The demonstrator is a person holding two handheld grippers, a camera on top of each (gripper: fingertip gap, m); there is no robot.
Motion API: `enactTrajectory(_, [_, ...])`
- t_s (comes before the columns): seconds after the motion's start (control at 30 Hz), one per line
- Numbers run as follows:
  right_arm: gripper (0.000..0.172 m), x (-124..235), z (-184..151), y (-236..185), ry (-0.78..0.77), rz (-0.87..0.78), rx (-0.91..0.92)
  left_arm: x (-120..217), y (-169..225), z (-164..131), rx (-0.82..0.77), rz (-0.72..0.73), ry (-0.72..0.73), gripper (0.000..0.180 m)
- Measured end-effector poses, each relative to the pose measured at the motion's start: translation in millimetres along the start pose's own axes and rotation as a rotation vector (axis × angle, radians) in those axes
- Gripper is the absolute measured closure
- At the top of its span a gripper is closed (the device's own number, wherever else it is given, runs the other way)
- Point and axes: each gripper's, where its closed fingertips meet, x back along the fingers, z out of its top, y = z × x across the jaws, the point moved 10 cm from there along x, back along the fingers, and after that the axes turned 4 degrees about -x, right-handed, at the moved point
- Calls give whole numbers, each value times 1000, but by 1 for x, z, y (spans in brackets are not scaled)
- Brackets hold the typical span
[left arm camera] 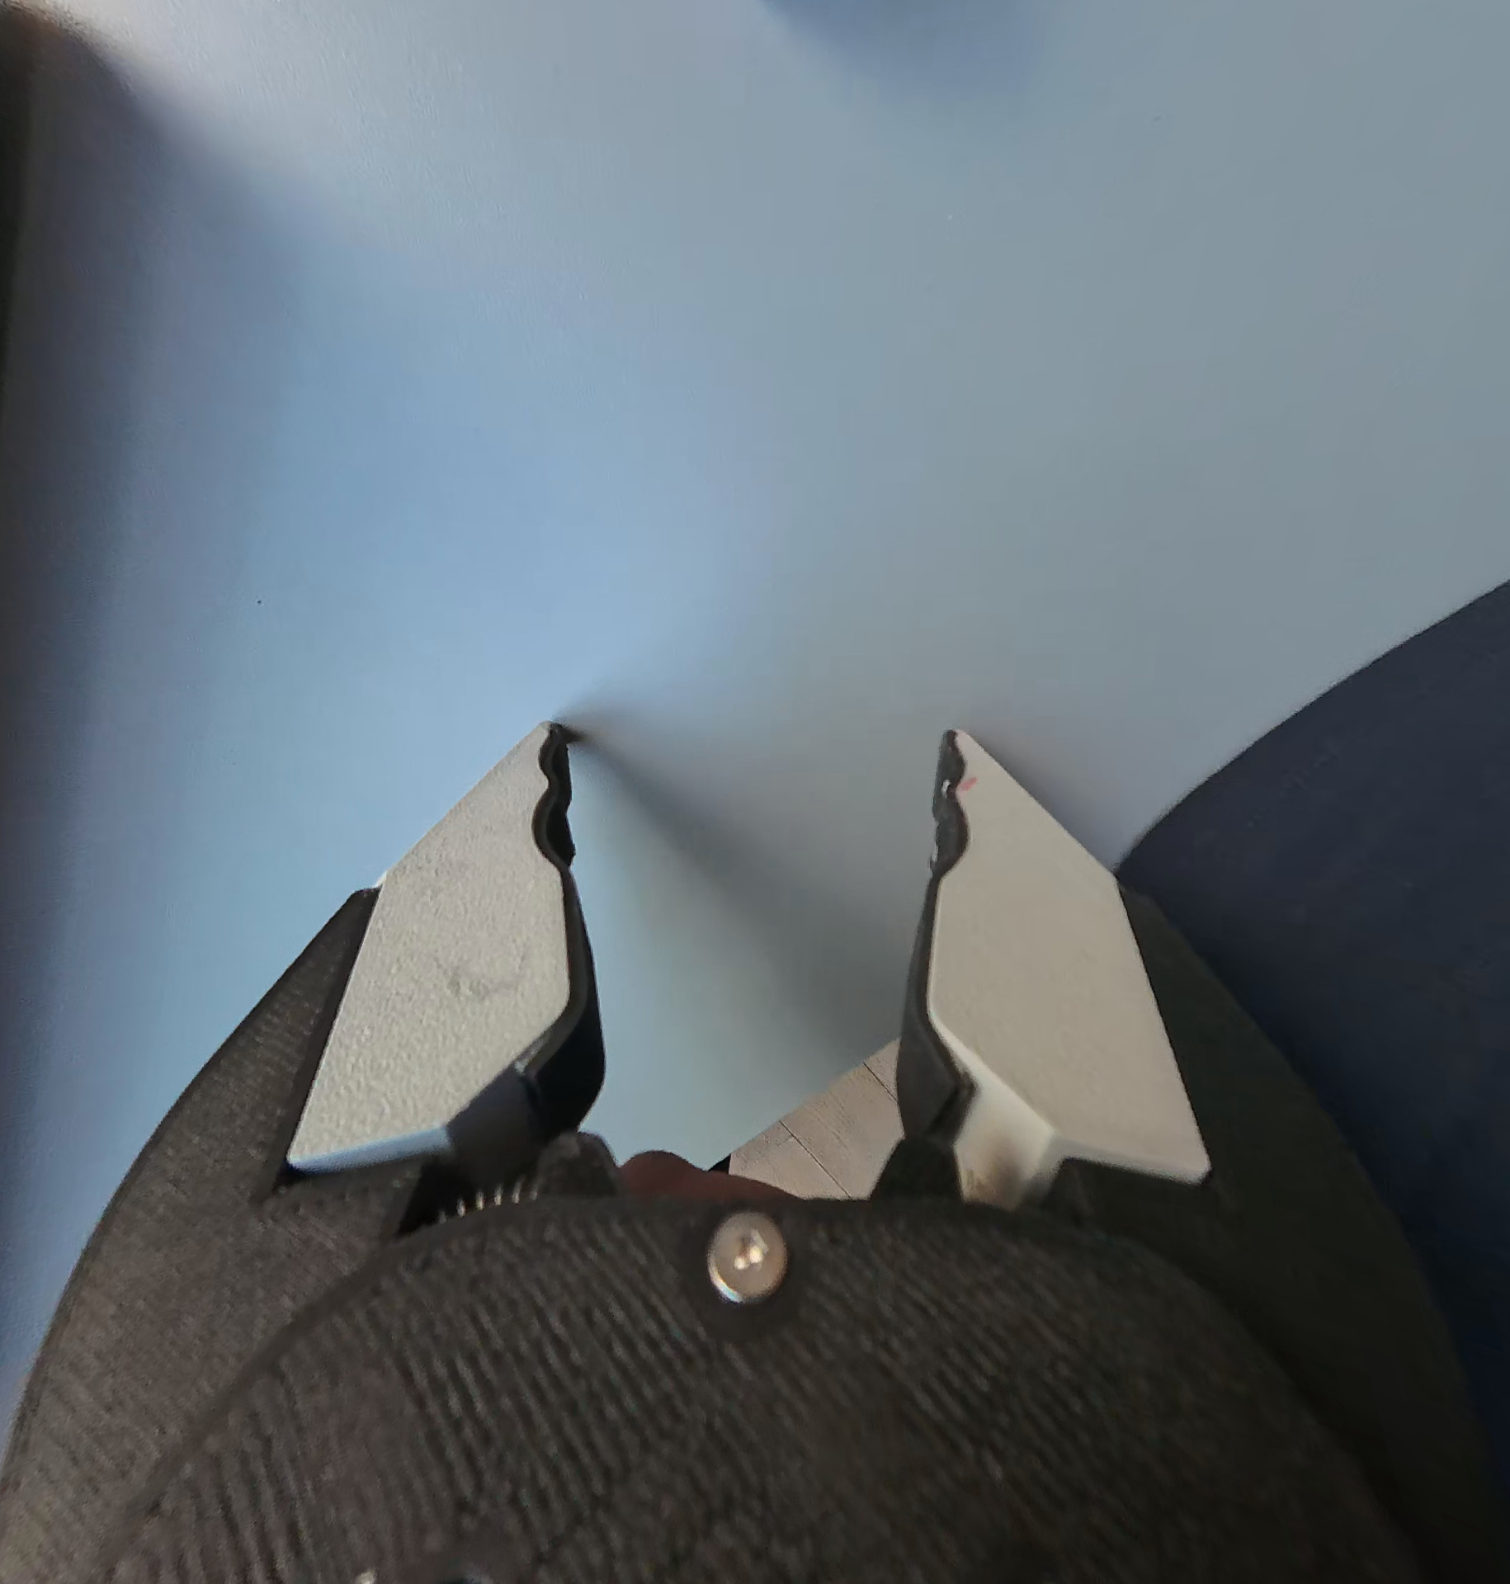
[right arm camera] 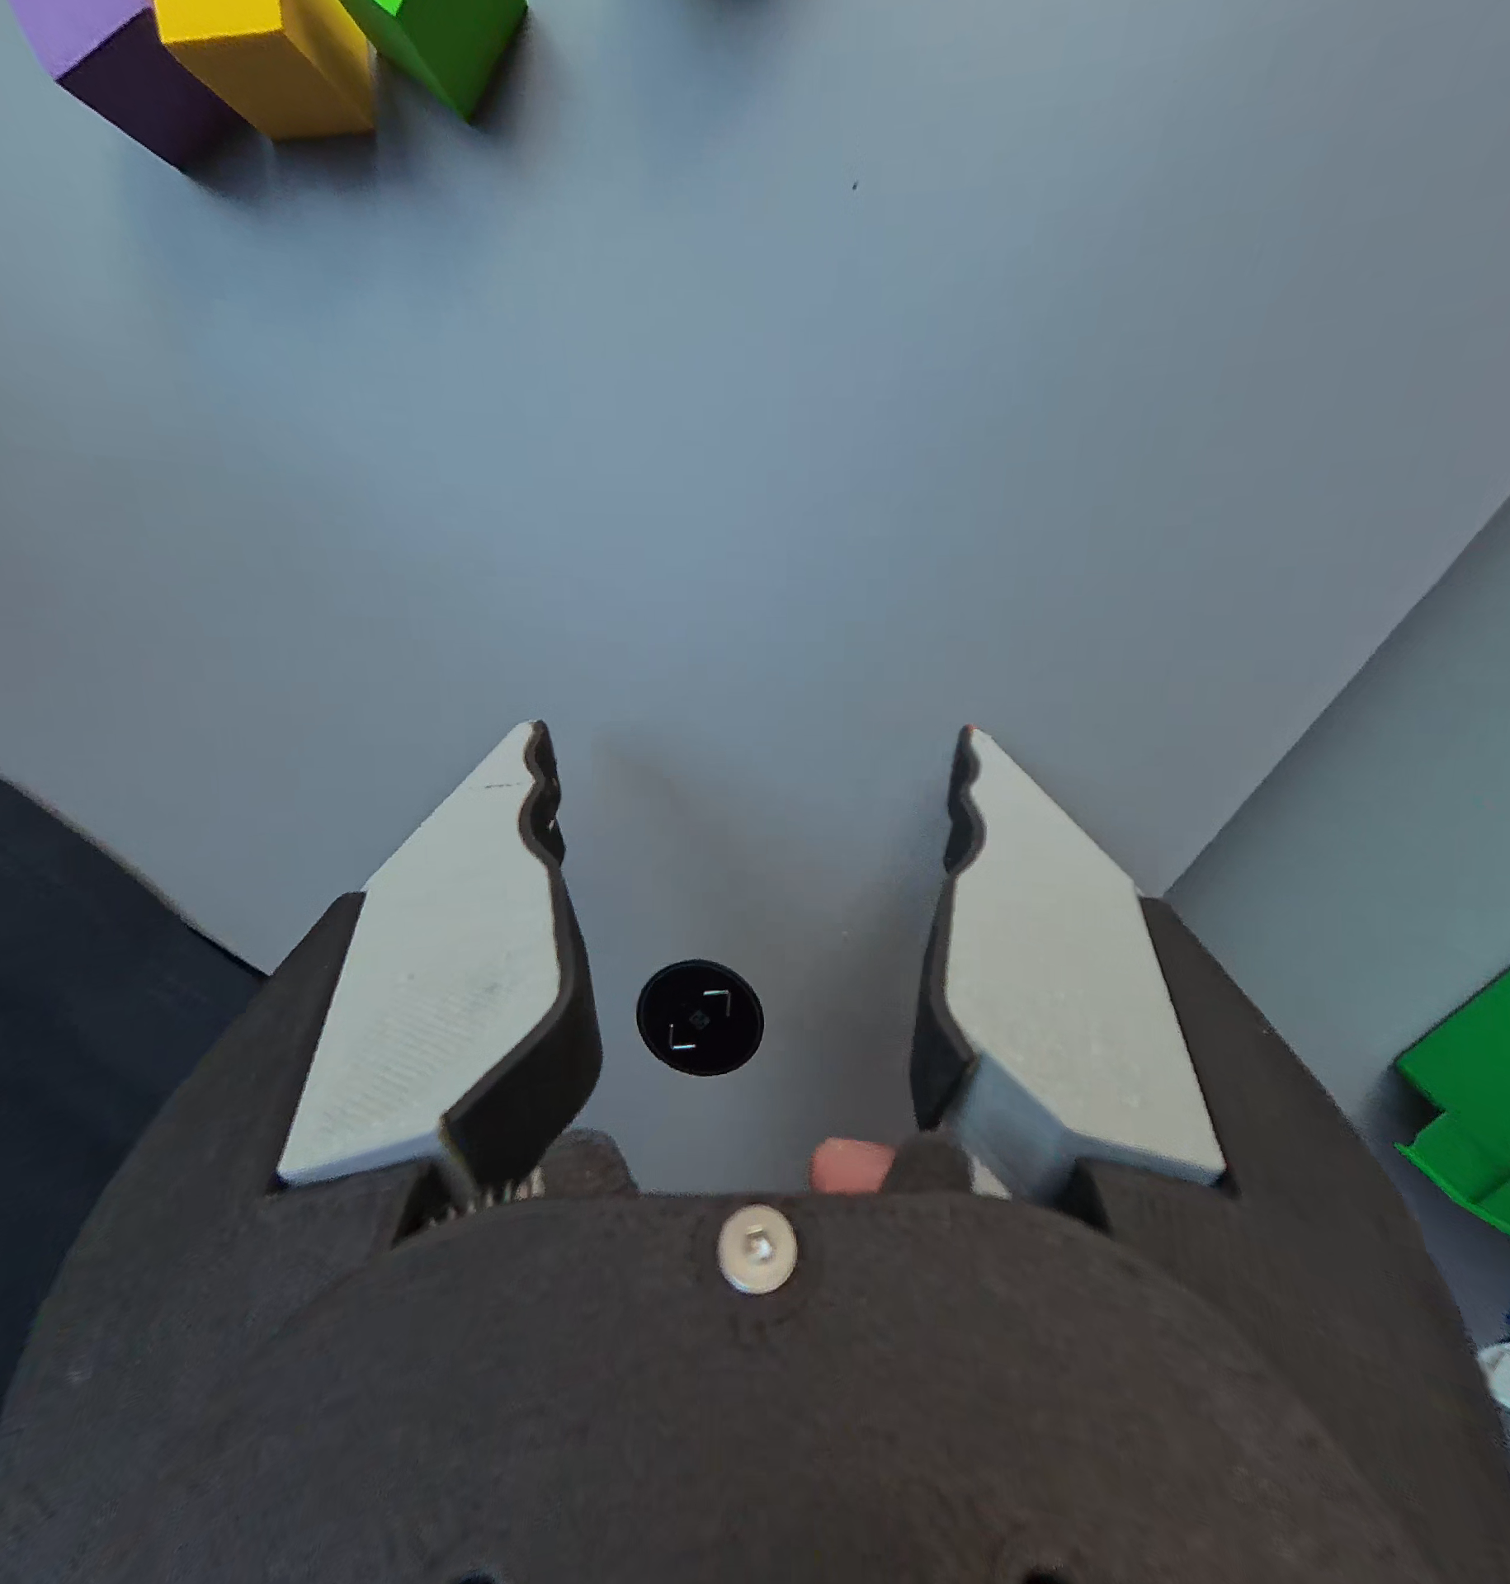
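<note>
Where table (right arm camera: 734, 429) recedes: three blocks (right arm camera: 280, 69), one black disc (right arm camera: 700, 1017)

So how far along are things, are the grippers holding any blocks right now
Nothing in hand: left gripper and right gripper are both open over the bare blue-grey table. The purple block, yellow block and green block sit untouched together at the far edge.

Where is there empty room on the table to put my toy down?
Plenty: the blue table is bare between the purple, yellow and green blocks and the open right tool. It is crowded by those blocks and the green tray.
</note>
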Motion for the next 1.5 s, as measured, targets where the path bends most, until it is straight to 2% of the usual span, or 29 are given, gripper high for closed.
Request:
enactTrajectory(0.1, [60,-3,0,3,-13,-42,-6,0,0,0,-1,0,0,96])
enactTrajectory(0.17, [52,-10,-3,6,-57,-73,-11,0,0,0,-2,0,0,96])
enactTrajectory(0.3, [45,-16,-3,2,-88,-127,63,0,0,0,-3,0,0,96])
enactTrajectory(0.73, [17,-25,-2,-8,-98,-121,81,0,1,-1,1,1,9,96])
enactTrajectory(0.83, [16,-26,-1,-9,-108,-123,76,0,1,-1,1,1,9,96])
enactTrajectory(0.97, [22,-22,-2,-8,-86,-118,34,0,1,-1,2,1,12,96])
enactTrajectory(1.07, [15,-20,-3,-7,-96,-102,-7,0,1,-1,1,1,11,96])
enactTrajectory(1.23, [15,-15,1,-3,-61,-158,-29,0,1,0,1,0,6,96])
enactTrajectory(1.3, [15,-13,2,-1,-60,-191,-35,-1,6,1,-25,-10,-16,85])
enactTrajectory(1.4, [15,-11,3,3,-54,-232,-44,-6,14,3,-55,-24,-111,48])
enactTrajectory(1.5, [15,-9,3,5,-49,-239,-55,-9,17,8,-63,-28,-194,38])
